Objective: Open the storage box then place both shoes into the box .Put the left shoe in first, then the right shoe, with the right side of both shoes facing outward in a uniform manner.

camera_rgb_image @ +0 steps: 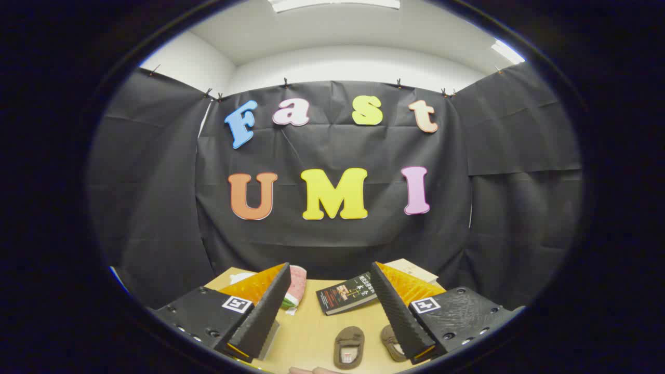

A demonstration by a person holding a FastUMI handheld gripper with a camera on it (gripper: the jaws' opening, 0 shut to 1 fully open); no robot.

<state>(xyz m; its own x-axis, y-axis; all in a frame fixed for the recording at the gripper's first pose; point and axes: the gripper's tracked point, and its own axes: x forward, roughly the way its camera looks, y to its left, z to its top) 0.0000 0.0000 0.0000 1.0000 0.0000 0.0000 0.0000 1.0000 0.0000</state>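
Observation:
My gripper (332,304) hangs high above the wooden table (311,332), its two black fingers wide open with nothing between them. Far below, between the fingers, lies a small brown shoe (348,347) with its opening up. A second brown shoe (392,342) lies just to its right, partly hidden behind the right finger (397,317). The storage box cannot be made out from here.
A dark book (347,294) lies on the table beyond the shoes. A pale book or box (413,270) peeks out behind the right finger. A pink and white object (296,286) sits by the left finger. Black cloth walls close the booth behind.

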